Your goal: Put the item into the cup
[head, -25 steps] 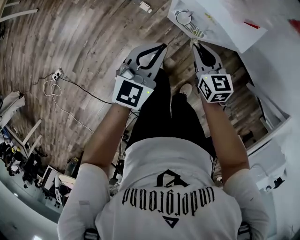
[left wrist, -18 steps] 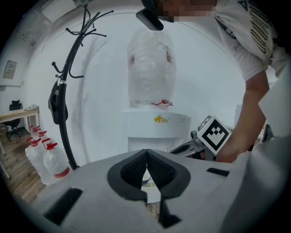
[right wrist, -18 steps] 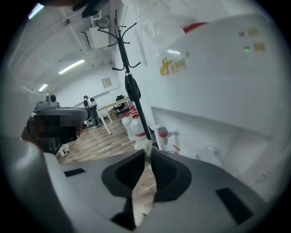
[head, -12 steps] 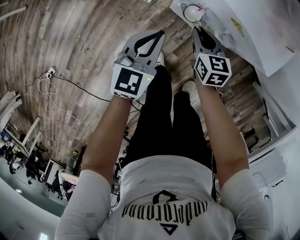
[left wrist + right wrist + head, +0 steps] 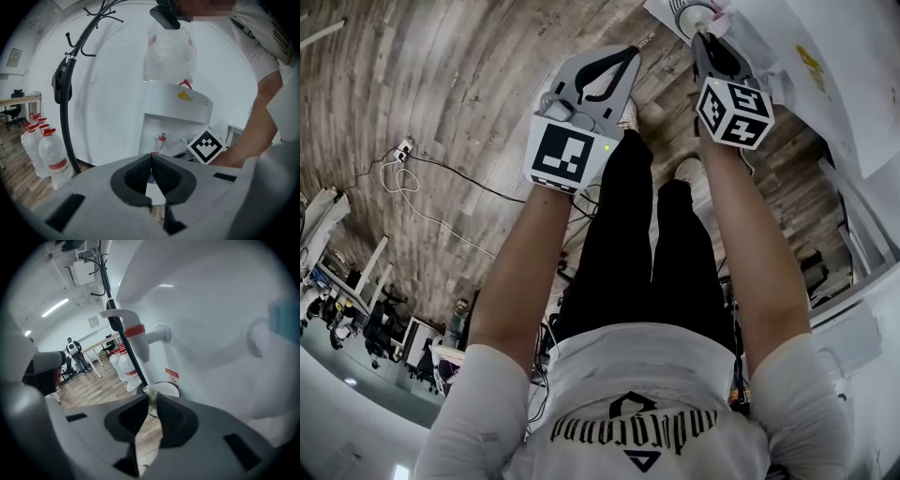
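White plastic filled the right of the head view, where a water dispenser [image 5: 811, 56] stood at the edge of a wood-plank floor [image 5: 441, 94]. A person in a white T-shirt and black trousers faced it with both arms stretched forward, a gripper in each hand. The right gripper [image 5: 705, 42] reached to the dispenser's front, its tips just at the rim of a white cup [image 5: 687, 11] that sat there. In the right gripper view the cup showed just beyond the jaw tips, below a tap with a red handle [image 5: 136, 336]. A thin, pale item [image 5: 151, 394] stood upright between those tips, close above the cup and not inside it; what kind of item it was could not be made out. The right jaws had just been opening a little, yet their pads lay close against the item on both sides and appeared to pinch it. The left gripper [image 5: 626, 58] hovered beside the right one, further from the dispenser, over the floor. In the left gripper view its jaws were pressed together at the tips with nothing between them. Beyond them stood the dispenser, a black coat stand [image 5: 65, 93] and several water bottles [image 5: 49, 154] with red caps near the wall.
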{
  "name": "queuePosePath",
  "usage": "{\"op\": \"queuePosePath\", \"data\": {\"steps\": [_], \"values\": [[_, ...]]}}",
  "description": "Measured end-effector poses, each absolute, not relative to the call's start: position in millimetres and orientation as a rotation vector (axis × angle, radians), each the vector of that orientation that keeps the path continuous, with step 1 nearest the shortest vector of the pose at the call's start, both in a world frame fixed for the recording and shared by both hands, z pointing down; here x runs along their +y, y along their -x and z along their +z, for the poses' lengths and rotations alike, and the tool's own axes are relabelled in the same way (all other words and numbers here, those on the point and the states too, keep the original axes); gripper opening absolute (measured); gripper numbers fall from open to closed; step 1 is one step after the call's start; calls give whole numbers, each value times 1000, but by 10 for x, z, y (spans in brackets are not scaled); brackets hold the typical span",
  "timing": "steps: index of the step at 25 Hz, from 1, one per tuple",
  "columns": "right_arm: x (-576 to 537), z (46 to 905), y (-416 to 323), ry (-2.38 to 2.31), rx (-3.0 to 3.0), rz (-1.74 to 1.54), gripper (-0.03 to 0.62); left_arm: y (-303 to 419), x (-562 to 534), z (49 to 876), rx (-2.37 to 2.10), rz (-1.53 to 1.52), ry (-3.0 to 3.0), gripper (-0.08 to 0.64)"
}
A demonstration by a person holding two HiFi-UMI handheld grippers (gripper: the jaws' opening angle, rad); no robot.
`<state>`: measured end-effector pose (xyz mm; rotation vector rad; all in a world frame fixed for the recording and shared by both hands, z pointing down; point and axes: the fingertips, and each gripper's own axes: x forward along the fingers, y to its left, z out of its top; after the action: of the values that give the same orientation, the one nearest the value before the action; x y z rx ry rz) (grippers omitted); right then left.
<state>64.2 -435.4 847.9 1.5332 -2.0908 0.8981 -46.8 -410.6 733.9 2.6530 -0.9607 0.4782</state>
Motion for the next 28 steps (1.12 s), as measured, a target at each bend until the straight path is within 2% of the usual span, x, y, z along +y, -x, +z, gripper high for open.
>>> {"op": "queuePosePath", "data": {"steps": [5,9,12,23,28], "values": [[-4423,8559,-612,-1537,-2076,916,96,445,-4071,7381,-927,491,-2655,9],[-4397,8564,-592,-1528,-2076,914,166,429,-4036,7373,-920,487,-2654,9],[-4388,8538,-592,-1528,-2081,908,189,418,-4025,7356,-913,489,-2660,9],[-4122,8097,-468,-1487,-2123,856,195,500,-3929,7020,-957,469,-2677,9],[-3903,7602,-412,-1424,-2206,801,168,455,-3821,6605,-998,444,-2708,9]]}}
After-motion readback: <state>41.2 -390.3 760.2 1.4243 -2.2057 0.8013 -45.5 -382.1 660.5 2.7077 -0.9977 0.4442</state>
